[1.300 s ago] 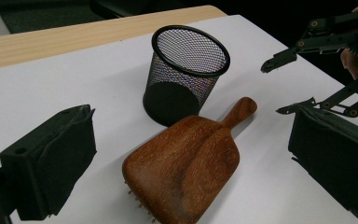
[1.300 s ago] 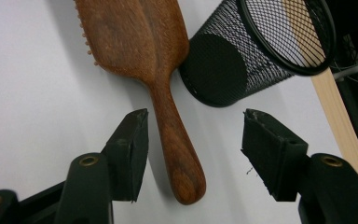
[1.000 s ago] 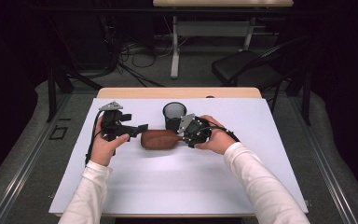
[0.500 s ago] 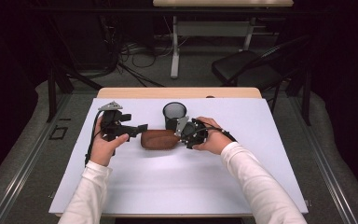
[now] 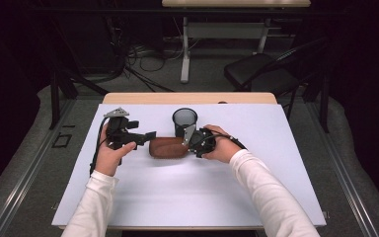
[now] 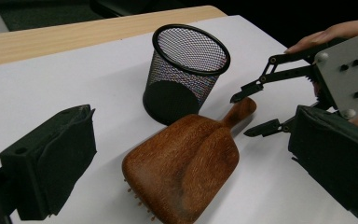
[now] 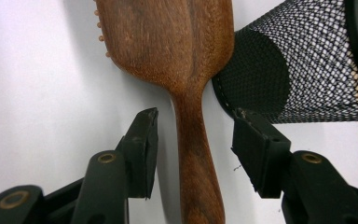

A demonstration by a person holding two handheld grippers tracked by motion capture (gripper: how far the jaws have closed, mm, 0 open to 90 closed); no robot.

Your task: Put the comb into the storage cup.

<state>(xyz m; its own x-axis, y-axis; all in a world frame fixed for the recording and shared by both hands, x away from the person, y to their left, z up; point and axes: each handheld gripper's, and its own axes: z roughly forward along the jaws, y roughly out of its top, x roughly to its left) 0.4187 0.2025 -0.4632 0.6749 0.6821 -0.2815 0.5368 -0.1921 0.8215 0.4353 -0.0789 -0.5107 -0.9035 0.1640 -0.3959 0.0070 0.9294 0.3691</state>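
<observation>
A wooden hairbrush lies bristles down on the white tabletop, its handle touching the foot of a black mesh cup. My right gripper straddles the brush handle. Its jaws have just been closing, and a gap still shows between each pad and the wood. In the left gripper view, the brush head lies ahead of my left gripper, which stands wide open. The right gripper comes in from the far side at the handle's tip. From above, the left gripper sits by the brush's left end.
The mesh cup stands upright just behind the brush. A wooden table edge runs along the back of the white surface. Beyond it on the floor are cables, a desk leg and a dark chair.
The right gripper's jaws have narrowed around the brush handle and the hand has edged slightly left. The left hand and the brush have stayed put.
</observation>
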